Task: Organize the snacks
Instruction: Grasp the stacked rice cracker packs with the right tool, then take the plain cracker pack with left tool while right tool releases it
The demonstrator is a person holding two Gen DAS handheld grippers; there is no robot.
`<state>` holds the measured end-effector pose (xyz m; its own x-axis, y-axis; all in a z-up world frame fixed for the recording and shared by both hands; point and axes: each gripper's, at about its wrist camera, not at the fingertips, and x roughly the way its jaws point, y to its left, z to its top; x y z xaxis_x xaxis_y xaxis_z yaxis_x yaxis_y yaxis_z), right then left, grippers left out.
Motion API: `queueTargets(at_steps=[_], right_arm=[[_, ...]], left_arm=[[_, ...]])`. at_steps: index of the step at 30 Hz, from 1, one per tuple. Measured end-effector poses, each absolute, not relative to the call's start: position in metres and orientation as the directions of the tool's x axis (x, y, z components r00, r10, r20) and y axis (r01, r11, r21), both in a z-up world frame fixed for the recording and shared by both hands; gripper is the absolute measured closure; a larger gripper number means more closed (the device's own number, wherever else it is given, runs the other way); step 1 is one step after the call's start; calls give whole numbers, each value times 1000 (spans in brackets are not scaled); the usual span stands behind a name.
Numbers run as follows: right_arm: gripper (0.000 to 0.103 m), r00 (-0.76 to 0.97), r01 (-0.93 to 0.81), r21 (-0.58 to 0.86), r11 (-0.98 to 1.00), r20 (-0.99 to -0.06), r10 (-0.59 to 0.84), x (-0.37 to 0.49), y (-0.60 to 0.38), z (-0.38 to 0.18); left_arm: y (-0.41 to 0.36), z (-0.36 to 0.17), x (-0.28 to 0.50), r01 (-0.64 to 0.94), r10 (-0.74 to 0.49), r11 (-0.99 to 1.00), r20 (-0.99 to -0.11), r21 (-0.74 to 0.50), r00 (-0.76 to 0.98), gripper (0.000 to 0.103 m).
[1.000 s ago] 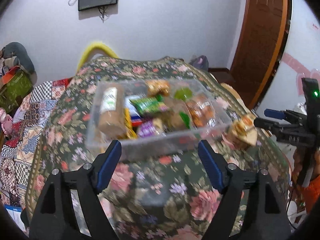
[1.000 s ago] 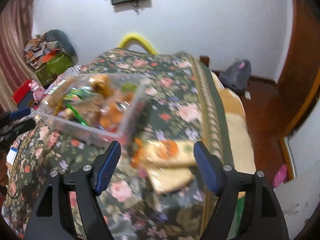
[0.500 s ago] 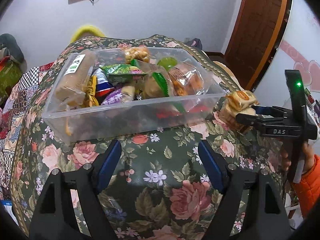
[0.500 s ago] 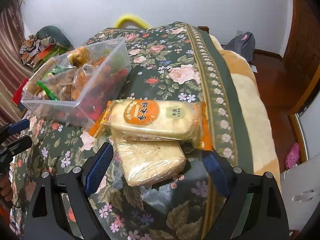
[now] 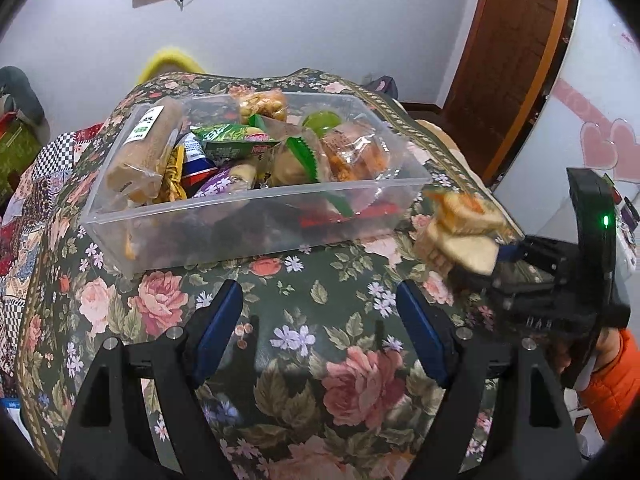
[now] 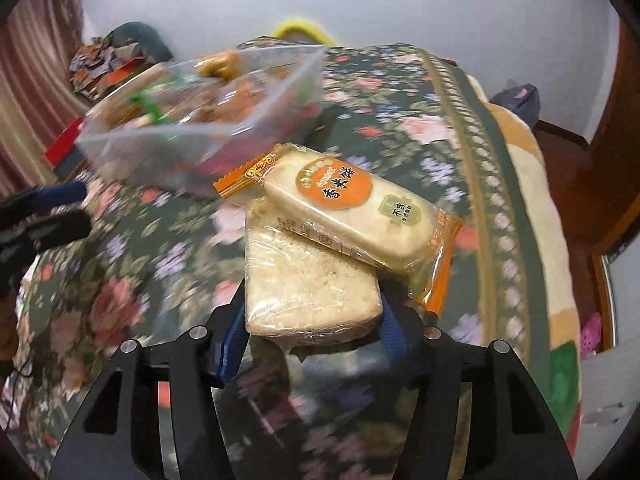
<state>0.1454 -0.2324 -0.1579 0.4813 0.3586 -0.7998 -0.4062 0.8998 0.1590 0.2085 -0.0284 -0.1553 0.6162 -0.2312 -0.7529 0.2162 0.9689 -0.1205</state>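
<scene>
Snacks: a filled box and two packets beside it

We see a clear plastic box point(image 5: 256, 200) on the floral blanket, heaped with wrapped snacks. Just right of it, a pale crumbly cake packet point(image 6: 308, 288) is pinched at its near end, with an orange-labelled rice cracker packet point(image 6: 352, 216) lying tilted across its top.

My left gripper point(image 5: 320, 320) is matte black plastic: two broad, angular arms with triangular cut-outs, and a round silver screw head on each knuckle. Its fingers point(image 5: 218, 322) are faced with flat, dark blue pads. My right gripper point(image 6: 310, 330) is built the same way, black frame, silver screws, blue pads. Seen from the left wrist camera, the right gripper's point(image 5: 516, 256) body carries a tall black housing with a small green light glowing on it and pale lettering, too blurred to read. My right hand point(image 5: 568, 354) shows a little bare skin, and the sleeve point(image 5: 612, 384) is bright orange and quilted.
</scene>
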Motion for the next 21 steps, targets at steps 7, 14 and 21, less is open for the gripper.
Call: queueTargets(at_steps=[7,14,21], right_arm=[[49,431,-521,177,835,-790,436,115,-191,-157],[49,388,-612,194,767,-771,505,105,-144,-155],[43,388,-622,160,766,-787,479,105,-134,-151]], left_arm=[[-24,-147,188,245,-266,959,-746,-142,610,24],[-10,-147,173,234,-266,960,-754,-152,601,23],[-1,-155,170,229,-274,959,-766,-169,582,23]])
